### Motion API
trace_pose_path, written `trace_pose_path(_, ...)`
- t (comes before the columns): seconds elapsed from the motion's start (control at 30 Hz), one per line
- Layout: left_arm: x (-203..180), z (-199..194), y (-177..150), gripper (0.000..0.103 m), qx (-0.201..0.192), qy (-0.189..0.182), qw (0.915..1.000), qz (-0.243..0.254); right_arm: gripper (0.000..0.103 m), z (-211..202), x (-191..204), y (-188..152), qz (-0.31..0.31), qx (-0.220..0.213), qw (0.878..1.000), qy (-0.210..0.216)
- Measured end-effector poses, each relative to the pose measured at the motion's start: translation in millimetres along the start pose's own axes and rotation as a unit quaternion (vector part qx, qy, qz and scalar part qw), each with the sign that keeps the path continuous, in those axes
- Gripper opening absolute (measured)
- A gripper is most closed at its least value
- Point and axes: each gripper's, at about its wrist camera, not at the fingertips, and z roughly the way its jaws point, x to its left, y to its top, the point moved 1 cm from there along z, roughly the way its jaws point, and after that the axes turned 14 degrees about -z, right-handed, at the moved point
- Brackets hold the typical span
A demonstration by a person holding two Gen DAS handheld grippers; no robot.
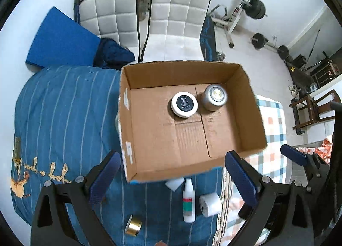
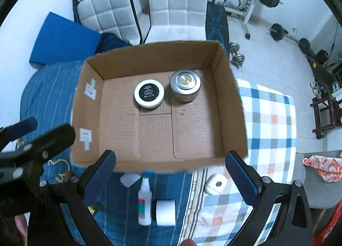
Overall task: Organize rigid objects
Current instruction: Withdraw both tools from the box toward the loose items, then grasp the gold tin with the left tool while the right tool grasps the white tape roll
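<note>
An open cardboard box (image 1: pixel 245 117) (image 2: pixel 230 117) sits on the bed. Inside at the back are a white jar with a black lid (image 1: pixel 184 104) (image 2: pixel 149 94) and a silver tin (image 1: pixel 214 97) (image 2: pixel 185 84). In front of the box lie a white spray bottle (image 1: pixel 189 200) (image 2: pixel 145 201), a white tape roll (image 1: pixel 210 204) (image 2: pixel 165 213), a small white block (image 1: pixel 174 183) (image 2: pixel 130 179), a gold cap (image 1: pixel 133 225) and a white round piece (image 2: pixel 215 184). My left gripper (image 1: pixel 173 179) is open and empty above these items. My right gripper (image 2: pixel 171 178) is open and empty too.
The bed has a blue striped cover (image 1: pixel 64 117) and a checked blanket (image 2: pixel 271 122). Two white chairs (image 1: pixel 175 21) and weight equipment (image 1: pixel 254 9) stand behind. A blue pad (image 1: pixel 62 38) lies at the left.
</note>
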Motion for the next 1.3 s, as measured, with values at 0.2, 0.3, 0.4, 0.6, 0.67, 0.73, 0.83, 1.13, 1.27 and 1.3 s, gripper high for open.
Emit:
trace_pose_path(0.2, -3, -39, -28, 0.100, -0.029, -0.001, 0.9995, 0.010, 0.103, -51, 12, -30, 0.004, -0.029, 1.000, -0.004)
trace_pose_path(0.3, -5, -59, -40, 0.100, -0.043, -0.004, 0.9989, 0.015, 0.103, -72, 16, -42, 0.002, -0.041, 0.999, -0.011)
trace_pose_path(0.4, -9, -77, -51, 0.100, -0.063, -0.004, 0.9978, 0.019, 0.103, -93, 16, -54, -0.001, -0.057, 0.998, -0.016)
trace_pose_path(0.6, -19, -111, -71, 0.100, -0.093, -0.017, 0.9953, 0.019, 0.103, -130, 11, -72, -0.010, -0.084, 0.996, -0.030)
trace_pose_path(0.67, -22, -121, -75, 0.100, -0.101, -0.021, 0.9945, 0.019, 0.103, -139, 8, -76, -0.010, -0.092, 0.995, -0.029)
trace_pose_path(0.73, -22, -129, -79, 0.100, -0.108, -0.025, 0.9938, 0.015, 0.103, -145, 5, -82, -0.006, -0.100, 0.995, -0.030)
trace_pose_path(0.83, -14, -129, -86, 0.100, -0.118, 0.002, 0.9930, 0.007, 0.103, -142, 2, -92, -0.004, -0.110, 0.994, -0.015)
trace_pose_path(1.13, 66, -42, -120, 0.100, -0.034, 0.122, 0.9916, -0.021, 0.103, -20, 6, -130, 0.005, 0.029, 0.998, 0.063)
trace_pose_path(1.27, 105, 19, -139, 0.100, 0.035, 0.154, 0.9864, -0.044, 0.103, 47, 13, -147, 0.005, 0.094, 0.993, 0.073)
trace_pose_path(1.3, 112, 33, -144, 0.100, 0.052, 0.158, 0.9850, -0.047, 0.103, 65, 16, -152, 0.004, 0.109, 0.991, 0.072)
